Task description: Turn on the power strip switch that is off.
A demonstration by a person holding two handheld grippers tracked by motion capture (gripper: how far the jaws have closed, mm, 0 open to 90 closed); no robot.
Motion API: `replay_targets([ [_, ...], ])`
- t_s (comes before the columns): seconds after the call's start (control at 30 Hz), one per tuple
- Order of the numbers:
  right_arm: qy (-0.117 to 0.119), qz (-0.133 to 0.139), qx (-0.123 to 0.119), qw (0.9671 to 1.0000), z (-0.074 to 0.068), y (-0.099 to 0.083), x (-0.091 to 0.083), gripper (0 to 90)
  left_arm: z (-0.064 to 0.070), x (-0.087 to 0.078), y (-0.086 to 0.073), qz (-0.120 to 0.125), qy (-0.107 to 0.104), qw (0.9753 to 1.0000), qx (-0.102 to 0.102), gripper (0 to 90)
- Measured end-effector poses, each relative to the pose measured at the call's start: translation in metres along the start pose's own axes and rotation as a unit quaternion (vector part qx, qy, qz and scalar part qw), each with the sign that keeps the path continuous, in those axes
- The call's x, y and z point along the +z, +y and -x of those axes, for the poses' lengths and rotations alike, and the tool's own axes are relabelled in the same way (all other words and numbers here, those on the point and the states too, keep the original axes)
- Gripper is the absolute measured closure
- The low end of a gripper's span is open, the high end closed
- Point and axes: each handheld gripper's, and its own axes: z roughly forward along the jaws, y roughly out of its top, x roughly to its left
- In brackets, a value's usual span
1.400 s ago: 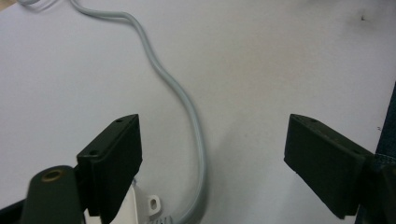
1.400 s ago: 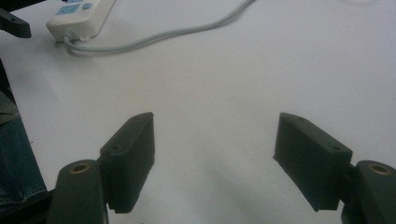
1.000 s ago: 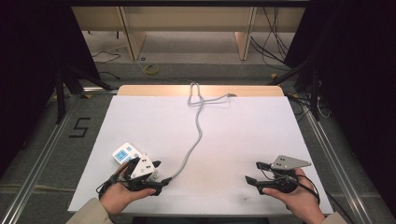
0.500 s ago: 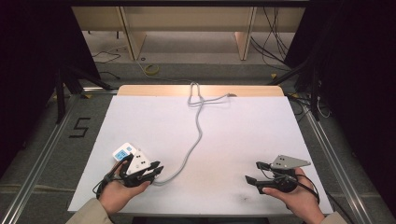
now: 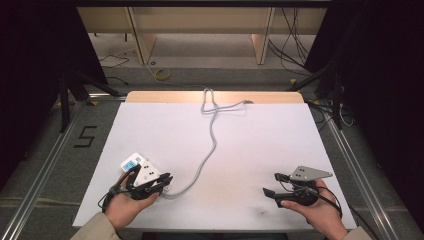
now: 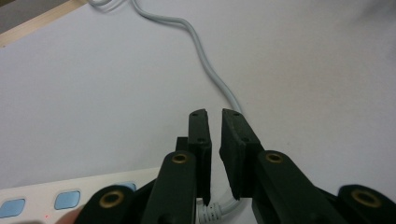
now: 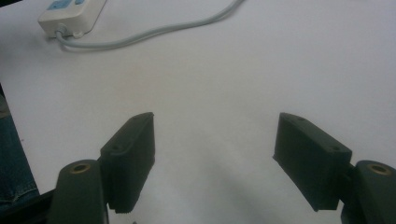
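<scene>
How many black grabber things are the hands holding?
2. The left gripper sits at the table's near left, over the power strip where its grey cable comes out. The right gripper sits at the near right, above bare table.

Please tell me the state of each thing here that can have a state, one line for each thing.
Left gripper: jaws closed on the grey cable.
Right gripper: jaws wide open, holding nothing.
Power strip: lying flat on the table.
Grey cable: slack, curving across the white table.

The power strip [image 6: 70, 198] (white, blue switches) is cut off at the frame's bottom.
</scene>
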Motion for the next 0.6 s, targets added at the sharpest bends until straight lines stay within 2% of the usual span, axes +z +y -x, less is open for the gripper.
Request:
replay_targets([
  [0.13,0.0,0.002,-0.001,1.0,0.0,0.0,0.0,29.4,0.0,0.0,0.0,-0.001,0.003,1.0,0.002,84.2],
  [0.3,0.0,0.001,-0.001,1.0,0.0,0.0,0.0,29.4,-0.005,0.0,-0.001,-0.017,0.013,0.9998,-0.002,89.4],
  [0.6,0.0,0.001,-0.002,1.0,0.0,0.0,-0.001,29.4,-0.013,0.001,-0.001,-0.034,0.029,0.999,0.003,89.7],
])
